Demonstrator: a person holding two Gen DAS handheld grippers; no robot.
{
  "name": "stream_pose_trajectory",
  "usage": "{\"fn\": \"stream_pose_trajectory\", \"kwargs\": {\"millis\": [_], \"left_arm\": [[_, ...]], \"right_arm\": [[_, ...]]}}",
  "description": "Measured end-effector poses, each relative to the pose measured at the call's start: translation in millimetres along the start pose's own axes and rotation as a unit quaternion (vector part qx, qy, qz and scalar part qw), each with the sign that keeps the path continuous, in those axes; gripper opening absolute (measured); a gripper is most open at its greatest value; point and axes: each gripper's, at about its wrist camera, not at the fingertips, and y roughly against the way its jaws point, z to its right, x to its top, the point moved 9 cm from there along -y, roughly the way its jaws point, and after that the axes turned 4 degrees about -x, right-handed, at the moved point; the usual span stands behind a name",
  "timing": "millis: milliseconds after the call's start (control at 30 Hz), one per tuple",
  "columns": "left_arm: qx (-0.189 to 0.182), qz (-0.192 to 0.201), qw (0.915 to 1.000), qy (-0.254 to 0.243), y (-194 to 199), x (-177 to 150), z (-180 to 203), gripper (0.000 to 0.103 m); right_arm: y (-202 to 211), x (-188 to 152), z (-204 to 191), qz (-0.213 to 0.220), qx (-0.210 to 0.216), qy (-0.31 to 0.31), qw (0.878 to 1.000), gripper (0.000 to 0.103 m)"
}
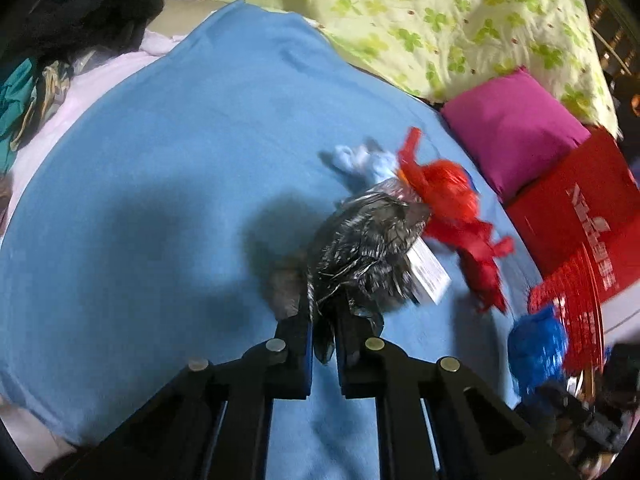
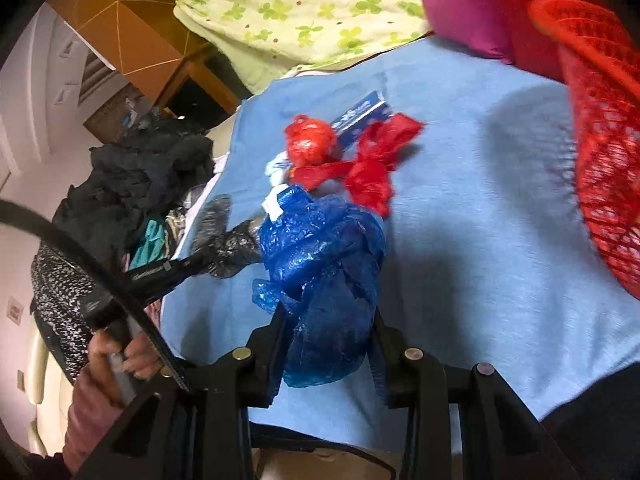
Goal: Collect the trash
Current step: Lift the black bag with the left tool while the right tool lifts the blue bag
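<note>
My left gripper (image 1: pixel 323 312) is clamped on a crumpled black plastic bag (image 1: pixel 362 252), which fills the lower middle of the left wrist view above the blue blanket (image 1: pixel 160 180). A small white carton (image 1: pixel 430 274) sits against the bag's right side; whether it is tucked into the bag, I cannot tell through the blur. Just beyond, right of centre, lie red plastic scraps (image 1: pixel 456 204) and a pale blue wad (image 1: pixel 360 160).

My right gripper (image 2: pixel 328 320) has its fingers pressed onto a bunched blue plastic bag (image 2: pixel 324 264) at the centre of the right wrist view. Above it lie a red knotted ball (image 2: pixel 312 142) and a blue-and-white packet (image 2: pixel 362 114). A red mesh basket (image 2: pixel 600 140) stands at the right edge. A magenta cushion (image 1: pixel 516 128) and a clover-print quilt (image 1: pixel 440 20) occupy the upper right of the left view.
</note>
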Motion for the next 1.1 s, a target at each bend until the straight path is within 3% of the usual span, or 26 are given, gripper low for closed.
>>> {"fn": "stream_pose_trajectory", "kwargs": {"millis": [133, 200, 267, 300, 433, 533, 633, 700, 733, 767, 900, 1033, 1067, 1100], "left_arm": [[0.014, -0.003, 0.9988, -0.046, 11.9, -16.1, 9.0, 0.012], [0.04, 0.008, 0.9965, -0.073, 16.1, -11.0, 7.5, 0.027], [0.065, 0.027, 0.9937, -0.087, 20.3, 1.1, 0.4, 0.079], [0.065, 0.04, 0.9922, -0.098, 21.0, 9.5, 0.4, 0.083], [0.115, 0.054, 0.9779, -0.166, -2.1, 43.8, -6.4, 0.083], [0.105, 0.015, 0.9764, -0.188, -34.0, 50.2, -7.2, 0.083], [0.073, 0.003, 0.9787, -0.192, -50.8, 44.0, 1.4, 0.083], [0.062, -0.007, 0.9801, -0.188, -56.9, 38.0, 5.0, 0.076], [0.041, -0.015, 0.9818, -0.185, -58.1, 33.9, 7.7, 0.062], [0.031, -0.021, 0.9826, -0.182, -59.5, 30.5, 10.4, 0.056], [0.048, -0.029, 0.9805, -0.188, -58.0, 18.3, 15.5, 0.045], [0.047, -0.016, 0.9847, -0.167, -49.2, 13.2, 22.6, 0.037], [0.046, -0.011, 0.9856, -0.163, -44.5, 11.2, 24.4, 0.023], [0.044, -0.007, 0.9868, -0.156, -39.4, 9.7, 25.1, 0.022]], "right_arm": [[7.4, -1.3, 5.0, 0.005, 0.0, -0.004, 1.0, 0.038], [7.9, -0.6, 4.5, 0.005, 0.001, -0.004, 1.0, 0.038], [5.6, -0.1, 4.2, 0.004, 0.002, -0.004, 1.0, 0.038], [4.2, -0.1, 3.3, 0.004, 0.002, -0.004, 1.0, 0.038], [-3.3, -3.5, 0.0, -0.004, 0.0, -0.004, 1.0, 0.038], [-7.0, -4.3, -0.6, -0.007, -0.001, -0.002, 1.0, 0.038], [-9.7, -4.1, 0.4, -0.01, -0.005, -0.003, 1.0, 0.038], [-11.4, -3.5, 0.5, -0.01, -0.007, -0.002, 1.0, 0.038], [-11.7, -3.5, -0.4, -0.011, -0.007, -0.002, 1.0, 0.038], [-12.1, -3.5, -1.4, -0.011, -0.006, -0.001, 1.0, 0.038], [-8.4, -3.8, -7.5, -0.005, -0.003, 0.005, 1.0, 0.038], [4.5, -1.3, -15.4, 0.014, -0.011, 0.024, 1.0, 0.038], [8.6, -0.1, -17.4, 0.02, -0.012, 0.028, 0.999, 0.038], [13.9, 1.7, -19.8, 0.027, -0.012, 0.033, 0.999, 0.038]]}}
